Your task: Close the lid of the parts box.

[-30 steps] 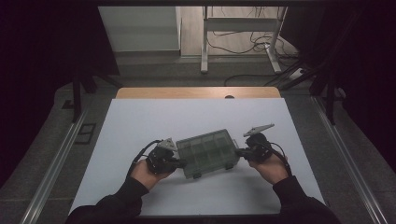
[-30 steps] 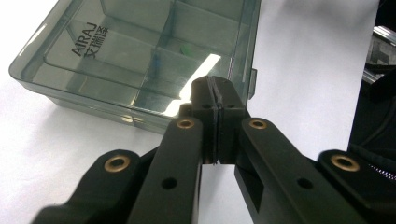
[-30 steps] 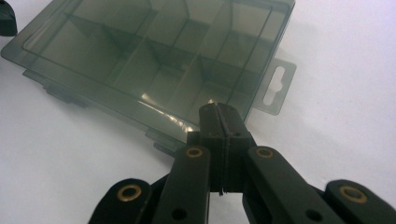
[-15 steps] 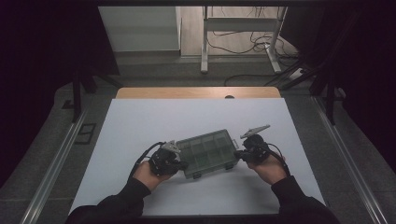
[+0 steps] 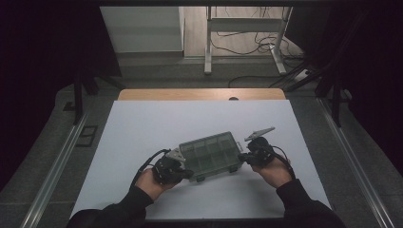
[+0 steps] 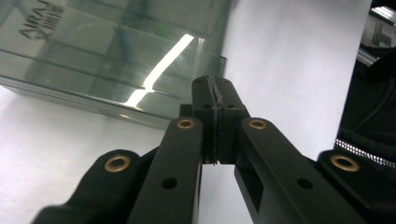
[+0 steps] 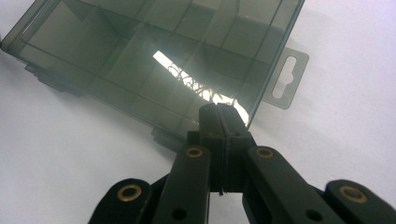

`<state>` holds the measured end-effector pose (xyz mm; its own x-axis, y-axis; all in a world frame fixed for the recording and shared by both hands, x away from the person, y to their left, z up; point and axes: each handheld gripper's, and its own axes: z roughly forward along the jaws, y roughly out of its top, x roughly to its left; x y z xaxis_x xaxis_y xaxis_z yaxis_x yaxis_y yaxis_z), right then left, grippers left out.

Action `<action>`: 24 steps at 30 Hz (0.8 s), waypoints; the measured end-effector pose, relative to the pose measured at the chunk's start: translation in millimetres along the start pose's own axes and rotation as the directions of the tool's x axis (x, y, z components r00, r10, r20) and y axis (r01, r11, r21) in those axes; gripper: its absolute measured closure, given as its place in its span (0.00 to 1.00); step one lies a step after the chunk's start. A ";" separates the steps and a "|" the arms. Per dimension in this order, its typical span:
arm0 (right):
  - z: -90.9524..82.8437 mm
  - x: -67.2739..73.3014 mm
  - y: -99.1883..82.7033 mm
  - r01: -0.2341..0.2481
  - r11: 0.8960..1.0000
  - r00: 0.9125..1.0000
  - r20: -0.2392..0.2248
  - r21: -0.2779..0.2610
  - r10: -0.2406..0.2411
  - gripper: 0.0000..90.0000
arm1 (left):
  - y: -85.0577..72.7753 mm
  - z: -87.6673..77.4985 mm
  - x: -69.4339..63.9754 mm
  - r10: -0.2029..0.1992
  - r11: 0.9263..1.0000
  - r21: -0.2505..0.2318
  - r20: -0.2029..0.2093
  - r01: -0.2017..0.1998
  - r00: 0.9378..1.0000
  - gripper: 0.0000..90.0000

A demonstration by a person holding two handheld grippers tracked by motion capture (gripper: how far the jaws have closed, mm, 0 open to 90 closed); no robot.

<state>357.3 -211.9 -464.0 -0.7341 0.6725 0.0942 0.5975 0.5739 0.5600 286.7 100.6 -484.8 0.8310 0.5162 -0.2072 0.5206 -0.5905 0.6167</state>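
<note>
While the clear compartment box (image 5: 212,155) lies at lower centre of the white bench (image 5: 142,123), long axis rising rightward, we flank its ends: left claw (image 5: 186,172) and right claw (image 5: 243,156) pressed together, gripping nothing, equally near.

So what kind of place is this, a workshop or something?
Probably a lab or recording studio, not a home: a white-topped table ringed by black curtains, loose cables on the floor behind, and a person working a clear compartment box with hand-held grippers.
</note>
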 end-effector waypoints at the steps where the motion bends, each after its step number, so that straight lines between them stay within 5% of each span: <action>1: -0.1 0.1 0.0 0.001 1.000 1.000 0.000 0.000 -0.001 0.99 | -1.0 0.6 -1.5 -0.001 1.000 0.004 0.002 0.001 1.000 0.99; 8: -0.7 1.3 -0.1 0.007 1.000 1.000 0.002 0.007 -0.007 0.99 | -7.7 12.5 -3.6 -0.041 0.998 0.050 0.040 0.039 0.998 0.99; 12: -0.9 2.6 -0.1 0.017 1.000 1.000 -0.001 0.010 -0.017 0.99 | -9.7 20.9 -1.9 -0.043 0.995 0.094 0.024 0.040 0.999 1.00; 24: -0.4 4.1 0.6 0.026 1.000 1.000 -0.013 0.015 -0.026 0.99 | -9.2 21.3 8.7 -0.049 0.995 0.093 0.013 0.048 0.999 1.00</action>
<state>354.5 -209.0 -463.0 -0.7536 0.6512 0.0900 0.5828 0.5984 0.5499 293.3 97.3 -508.4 0.8069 0.5364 -0.2475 0.5757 -0.6201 0.5329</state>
